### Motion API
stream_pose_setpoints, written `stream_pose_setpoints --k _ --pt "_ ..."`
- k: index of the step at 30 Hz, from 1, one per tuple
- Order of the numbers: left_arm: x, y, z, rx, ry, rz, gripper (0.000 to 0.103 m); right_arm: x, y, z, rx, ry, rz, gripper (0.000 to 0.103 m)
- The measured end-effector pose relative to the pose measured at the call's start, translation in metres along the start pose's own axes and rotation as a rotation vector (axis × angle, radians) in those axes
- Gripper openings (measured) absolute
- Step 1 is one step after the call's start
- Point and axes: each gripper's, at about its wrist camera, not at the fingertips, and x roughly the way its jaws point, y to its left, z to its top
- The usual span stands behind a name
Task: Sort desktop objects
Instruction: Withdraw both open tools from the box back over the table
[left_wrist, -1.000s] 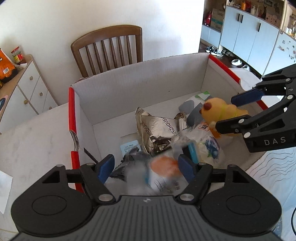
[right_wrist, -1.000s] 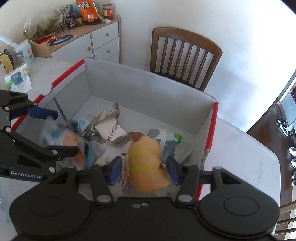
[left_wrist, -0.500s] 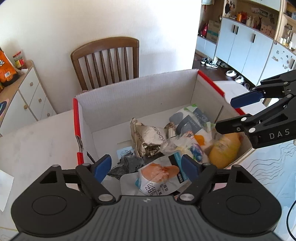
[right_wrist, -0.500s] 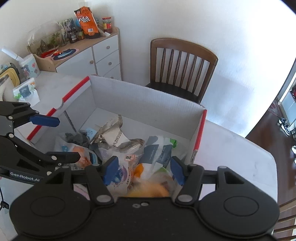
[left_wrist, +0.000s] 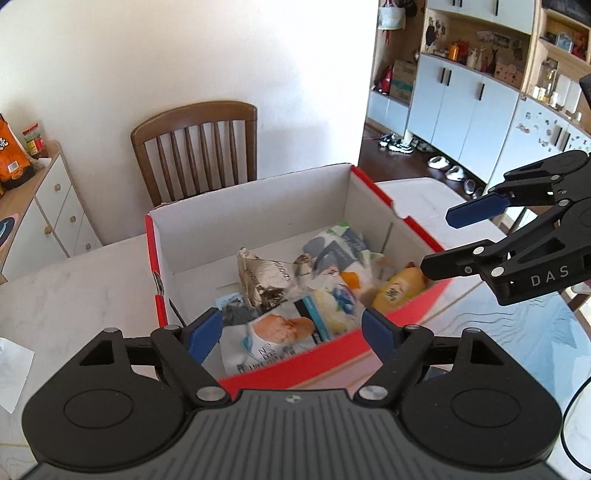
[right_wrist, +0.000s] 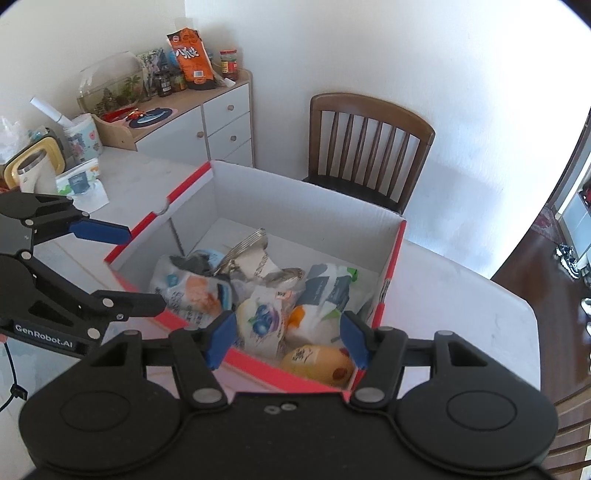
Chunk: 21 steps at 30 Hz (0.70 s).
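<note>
Lettering reads "DAS" on right gripper (left_wrist: 436, 240), "GenRobot.AI" on left gripper (right_wrist: 147, 267); both jaws open, empty.

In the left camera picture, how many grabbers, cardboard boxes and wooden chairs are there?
Grippers: 2, the left gripper and the right gripper, both with fingers apart and empty
Cardboard box: 1
Wooden chair: 1
Total: 4

Two black plastic two-finger grippers with blue pads

Left gripper (left_wrist: 291, 328) reads "GenRobot.AI"; right gripper (right_wrist: 288, 339) reads "DAS"; silver screws at pivots.
</note>
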Motion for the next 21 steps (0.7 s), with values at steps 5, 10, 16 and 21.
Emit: stream_pose_setpoints --k 5,10,16,21 --pt "-0.017 -0.005 -0.012 0.004 -0.013 -0.014 0.082 -0.016 0.009 -0.014 -0.003 -0.005 0.002 0.062" --pt "-0.033 -0.014 -0.024 0.034 -0.032 -0.037 0.082 -0.027 0.018 -0.028 -0.004 -0.004 0.017 0.062" --pt "-0.047 -0.025 -0.042 0.069 -0.041 -0.070 0.088 -0.039 0.029 -0.046 0.008 -0.015 0.030 0.064" --pt "-0.055 -0.029 -0.064 0.062 -0.038 -0.090 0.102 -0.040 0.037 -0.066 0.018 -0.006 0.021 0.065"
